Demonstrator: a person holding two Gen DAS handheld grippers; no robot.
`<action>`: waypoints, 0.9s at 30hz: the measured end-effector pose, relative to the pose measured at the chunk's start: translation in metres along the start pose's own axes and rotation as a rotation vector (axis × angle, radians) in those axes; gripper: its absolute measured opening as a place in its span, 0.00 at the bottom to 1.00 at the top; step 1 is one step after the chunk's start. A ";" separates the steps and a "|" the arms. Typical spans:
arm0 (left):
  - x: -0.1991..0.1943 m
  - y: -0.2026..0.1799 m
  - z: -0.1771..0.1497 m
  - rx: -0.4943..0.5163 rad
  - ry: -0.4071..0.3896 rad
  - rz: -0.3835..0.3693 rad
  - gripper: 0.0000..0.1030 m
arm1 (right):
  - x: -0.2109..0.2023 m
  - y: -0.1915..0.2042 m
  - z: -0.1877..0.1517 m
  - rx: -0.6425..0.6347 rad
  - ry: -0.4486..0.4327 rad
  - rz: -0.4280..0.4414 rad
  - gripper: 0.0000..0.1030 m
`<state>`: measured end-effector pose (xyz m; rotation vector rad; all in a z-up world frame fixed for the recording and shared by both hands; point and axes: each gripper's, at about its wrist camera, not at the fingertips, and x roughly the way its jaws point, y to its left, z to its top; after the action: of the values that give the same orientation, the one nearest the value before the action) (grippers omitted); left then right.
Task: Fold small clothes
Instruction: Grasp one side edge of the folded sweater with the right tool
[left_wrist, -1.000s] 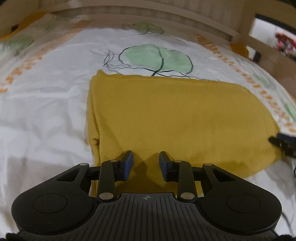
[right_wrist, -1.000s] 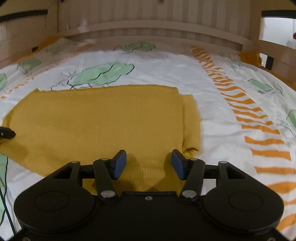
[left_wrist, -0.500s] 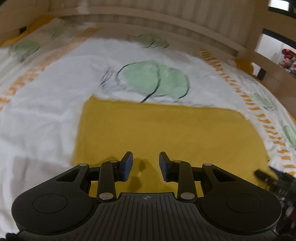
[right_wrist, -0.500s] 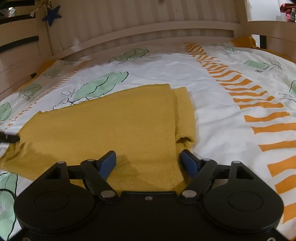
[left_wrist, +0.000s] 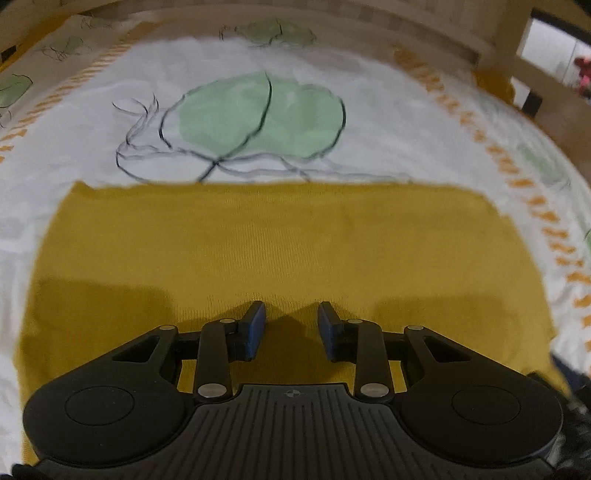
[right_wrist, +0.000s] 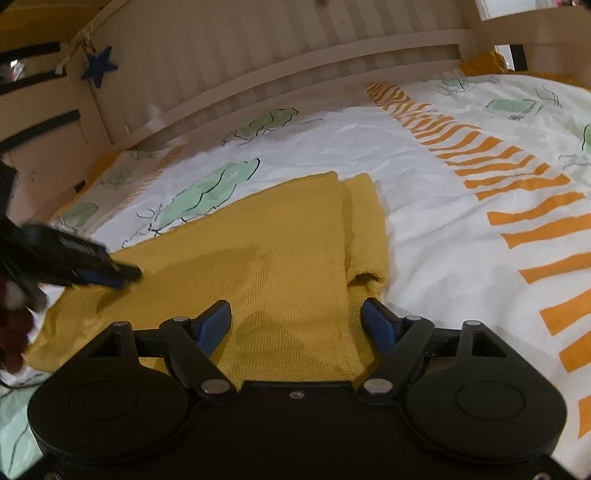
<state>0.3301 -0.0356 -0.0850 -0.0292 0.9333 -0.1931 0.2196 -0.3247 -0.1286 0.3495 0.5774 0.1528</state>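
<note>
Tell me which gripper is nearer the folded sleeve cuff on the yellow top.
Right. The right gripper sits just short of the cuff; the left gripper is over the far side of the top.

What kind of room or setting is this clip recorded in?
Most likely a child's bedroom, with the work done on a bed. A mustard-yellow garment lies on a white duvet printed with green leaves and orange stripes, a slatted wooden bed frame runs behind it, and a blue star hangs from a post.
</note>
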 end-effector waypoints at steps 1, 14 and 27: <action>0.000 -0.001 -0.002 0.013 -0.006 0.005 0.30 | 0.000 -0.001 0.000 0.007 0.000 0.004 0.77; 0.006 -0.002 0.002 0.027 0.055 0.011 0.31 | -0.020 -0.032 0.008 0.267 -0.087 0.026 0.84; 0.009 0.001 0.004 0.014 0.073 -0.004 0.31 | 0.053 -0.055 0.054 0.321 0.132 0.272 0.89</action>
<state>0.3389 -0.0365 -0.0896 -0.0114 1.0041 -0.2055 0.2962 -0.3782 -0.1334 0.7344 0.6846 0.3484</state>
